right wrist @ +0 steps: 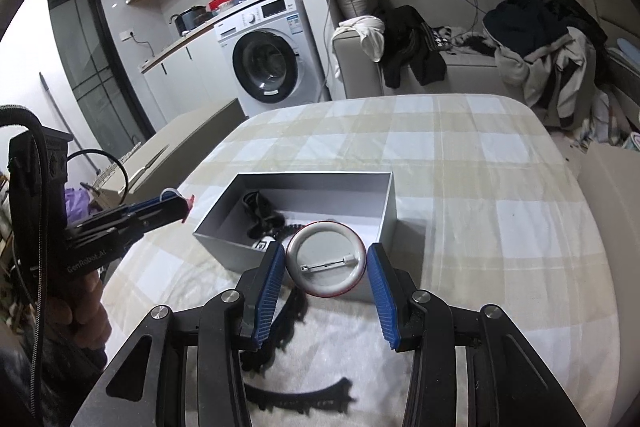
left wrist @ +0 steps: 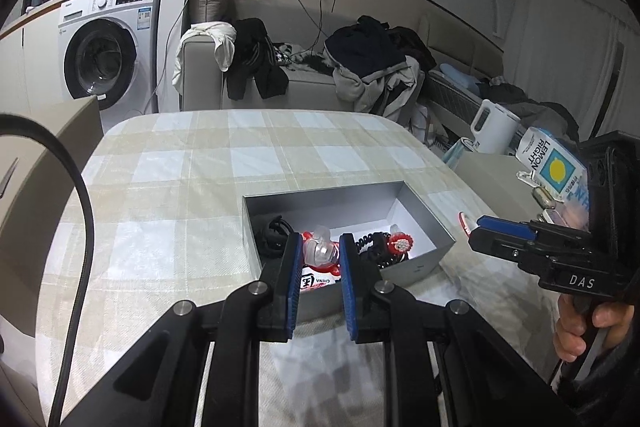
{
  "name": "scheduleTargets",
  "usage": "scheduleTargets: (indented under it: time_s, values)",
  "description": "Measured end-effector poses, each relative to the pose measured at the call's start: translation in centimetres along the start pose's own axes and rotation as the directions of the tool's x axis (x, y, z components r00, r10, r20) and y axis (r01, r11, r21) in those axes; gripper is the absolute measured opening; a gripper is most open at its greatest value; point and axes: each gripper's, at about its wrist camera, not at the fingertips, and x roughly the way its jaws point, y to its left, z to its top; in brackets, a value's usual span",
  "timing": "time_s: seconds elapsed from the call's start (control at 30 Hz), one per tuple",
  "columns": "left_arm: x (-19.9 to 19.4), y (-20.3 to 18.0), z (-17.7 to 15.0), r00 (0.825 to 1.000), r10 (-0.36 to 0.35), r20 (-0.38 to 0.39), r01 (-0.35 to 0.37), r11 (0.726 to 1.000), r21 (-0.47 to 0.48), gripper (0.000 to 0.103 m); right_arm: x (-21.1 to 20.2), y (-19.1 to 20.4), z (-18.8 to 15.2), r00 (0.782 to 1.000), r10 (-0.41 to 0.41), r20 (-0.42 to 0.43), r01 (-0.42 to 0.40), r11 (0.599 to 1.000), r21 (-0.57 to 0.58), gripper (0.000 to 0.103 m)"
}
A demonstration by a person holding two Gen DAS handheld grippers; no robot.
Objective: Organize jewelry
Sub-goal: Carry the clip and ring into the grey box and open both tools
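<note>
An open grey box (left wrist: 424,211) (right wrist: 304,187) stands on the checked tablecloth (left wrist: 200,167). In it lie black hair ties (left wrist: 276,233), a black coil band (left wrist: 370,243) and a red-and-white flower piece (left wrist: 401,243). My left gripper (left wrist: 321,241) (right wrist: 182,205) hangs over the box's near edge, shut on a clear and red trinket (left wrist: 320,253) with a tag printed CHINA. My right gripper (right wrist: 324,249) (left wrist: 478,227) hovers just in front of the box, shut on a round pin badge (right wrist: 326,259). The badge's white back and pin face the camera.
Black toothed hair bands (right wrist: 296,311) (right wrist: 300,401) lie on the cloth under my right gripper. A side surface at right holds a white kettle (left wrist: 494,127) and a LEMON RIGHT box (left wrist: 552,163). A sofa with piled clothes (left wrist: 372,67) and a washing machine (left wrist: 100,55) stand behind.
</note>
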Motion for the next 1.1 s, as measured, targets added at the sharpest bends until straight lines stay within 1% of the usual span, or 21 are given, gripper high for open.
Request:
scheduleTargets:
  time_s: [0.3,0.5,0.7,0.83,1.1]
  values:
    - [1.3,0.2,0.2,1.000,-0.009,-0.019,0.008,1.000,-0.014,0.013,1.4,-0.5,0.7,1.000,0.005,-0.006,-0.005,1.000,0.027,0.041]
    - [2.8,0.2,0.2,0.999,-0.009,-0.048,0.008,1.000,-0.016,0.013,2.9,-0.5,1.1,0.999,0.010,-0.031,-0.009,0.999,0.038,0.041]
    - [4.0,-0.2,-0.1,0.997,-0.001,-0.079,0.000,1.000,-0.003,0.013,4.5,0.0,1.6,0.999,0.004,-0.051,-0.003,1.000,0.019,0.041]
    - [4.4,-0.3,-0.2,0.996,0.004,-0.087,-0.004,1.000,0.002,0.013,5.8,0.1,1.9,0.998,0.004,-0.068,-0.003,1.000,0.010,0.041]
    - [5.1,-0.4,-0.2,0.995,0.017,-0.101,-0.015,1.000,0.016,0.013,6.9,0.2,2.1,0.996,-0.008,-0.085,0.008,1.000,-0.003,0.041]
